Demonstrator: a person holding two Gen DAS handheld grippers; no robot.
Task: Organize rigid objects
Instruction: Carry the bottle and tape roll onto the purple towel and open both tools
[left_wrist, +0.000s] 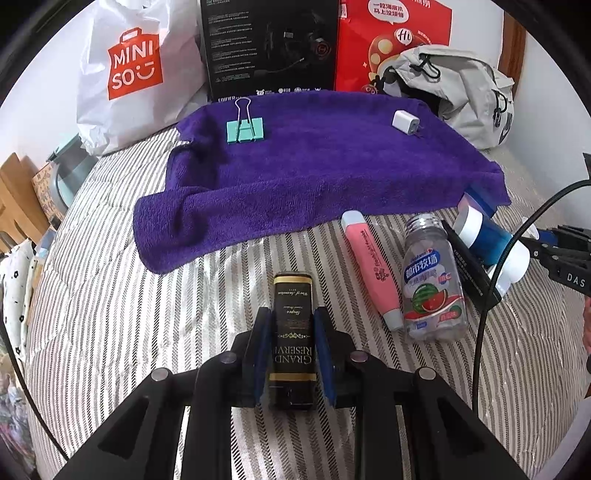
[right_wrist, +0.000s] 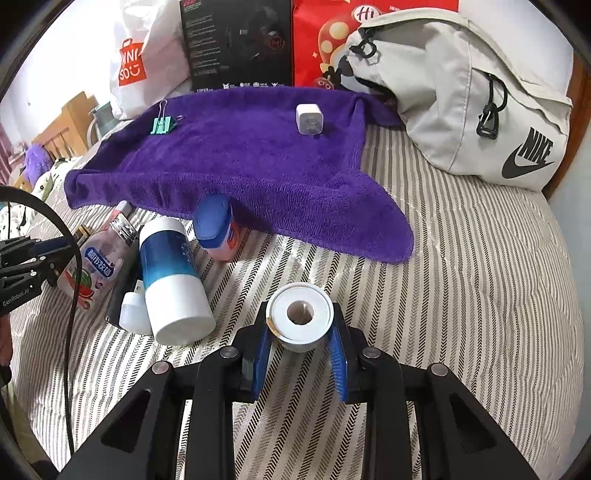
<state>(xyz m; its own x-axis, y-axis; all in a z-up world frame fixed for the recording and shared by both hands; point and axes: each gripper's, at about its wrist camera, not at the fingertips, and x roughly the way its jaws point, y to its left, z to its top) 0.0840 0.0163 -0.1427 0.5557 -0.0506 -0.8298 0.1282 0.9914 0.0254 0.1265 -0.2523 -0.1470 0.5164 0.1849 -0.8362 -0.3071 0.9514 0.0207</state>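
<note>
Two items, a binder clip (left_wrist: 245, 130) and white charger (left_wrist: 405, 122), already sit on the purple towel (left_wrist: 314, 177); left claw (left_wrist: 293, 354) pinches a black tin (left_wrist: 293, 332) above the bed. Right claw (right_wrist: 300, 347) pinches a tape roll (right_wrist: 300, 320); several bottles (right_wrist: 171, 273) await.

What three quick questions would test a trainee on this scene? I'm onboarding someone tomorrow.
1. True or false: the left gripper is closed on the black Grand Reserve box.
2. What lies on the purple towel? A) binder clip and white charger B) pink highlighter C) nothing
3. Fill in: the right gripper holds a white ___.

Key: 1 true; 2 A; 3 tape roll.
</note>
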